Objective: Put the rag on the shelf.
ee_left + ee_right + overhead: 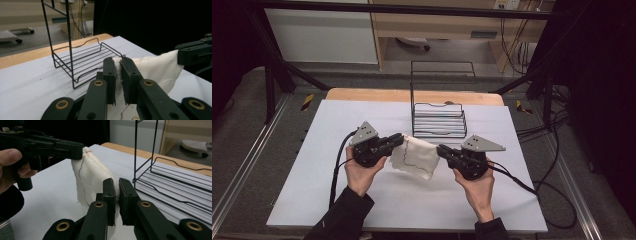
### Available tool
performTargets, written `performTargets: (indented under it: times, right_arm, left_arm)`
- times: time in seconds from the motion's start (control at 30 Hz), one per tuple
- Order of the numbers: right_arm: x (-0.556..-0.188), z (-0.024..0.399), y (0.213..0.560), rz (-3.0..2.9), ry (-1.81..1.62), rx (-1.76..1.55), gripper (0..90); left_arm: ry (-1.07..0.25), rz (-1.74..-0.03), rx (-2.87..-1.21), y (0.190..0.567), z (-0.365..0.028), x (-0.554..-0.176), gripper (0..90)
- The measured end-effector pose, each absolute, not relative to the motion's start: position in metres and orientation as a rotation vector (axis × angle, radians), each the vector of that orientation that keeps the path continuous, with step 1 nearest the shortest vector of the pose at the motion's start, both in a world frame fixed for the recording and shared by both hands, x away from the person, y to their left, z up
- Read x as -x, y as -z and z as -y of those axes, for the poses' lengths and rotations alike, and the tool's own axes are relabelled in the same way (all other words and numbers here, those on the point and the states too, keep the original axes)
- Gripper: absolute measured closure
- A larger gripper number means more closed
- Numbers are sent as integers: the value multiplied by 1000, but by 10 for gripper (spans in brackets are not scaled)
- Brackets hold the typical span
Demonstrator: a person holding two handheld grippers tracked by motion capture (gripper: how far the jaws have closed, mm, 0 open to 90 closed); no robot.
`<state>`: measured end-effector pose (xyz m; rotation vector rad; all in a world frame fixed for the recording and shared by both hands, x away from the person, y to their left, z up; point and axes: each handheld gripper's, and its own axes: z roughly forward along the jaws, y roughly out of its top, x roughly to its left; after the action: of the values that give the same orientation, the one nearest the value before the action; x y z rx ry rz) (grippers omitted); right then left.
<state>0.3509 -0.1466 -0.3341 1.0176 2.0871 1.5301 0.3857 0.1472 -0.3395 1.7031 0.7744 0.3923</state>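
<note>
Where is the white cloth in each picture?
High view: the white cloth hangs mid-table between the two tongs, just in front of the wire rack.
Left gripper view: the cloth stretches right from the near jaws to the far tongs.
Right gripper view: the cloth runs from the near jaws up and left.
Shared landmark: the wire rack.

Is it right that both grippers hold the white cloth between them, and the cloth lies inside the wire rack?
Not quite. The left gripper and right gripper do hold the white cloth, but the high view shows it lifted in front of the wire rack, not inside it.
</note>
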Motion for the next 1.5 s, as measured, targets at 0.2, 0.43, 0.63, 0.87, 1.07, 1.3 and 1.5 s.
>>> performTargets:
  times: [0.2,0.43,0.63,0.87,1.07,1.3,1.5]
  right_arm:
    - [-350,150,324,-2043,-1556,-1003,846]
    - [-350,154,314,-2003,-1577,-988,848]
    - [-350,155,303,-1963,-1591,-970,848]
    - [-352,157,297,-1928,-1608,-961,848]
    - [-354,160,289,-1896,-1598,-949,849]
    - [-359,164,279,-1851,-1609,-941,849]
    - [-363,167,271,-1833,-1612,-936,849]
  left_arm:
    - [-411,-764,-1674,331,-144,-386,822]
    - [-432,-746,-1645,319,-139,-389,823]
    - [-443,-734,-1621,309,-137,-393,824]
    - [-463,-717,-1604,299,-133,-396,824]
    - [-466,-709,-1589,293,-129,-400,824]
    - [-469,-700,-1569,284,-125,-406,824]
    - [-474,-690,-1561,276,-122,-411,824]
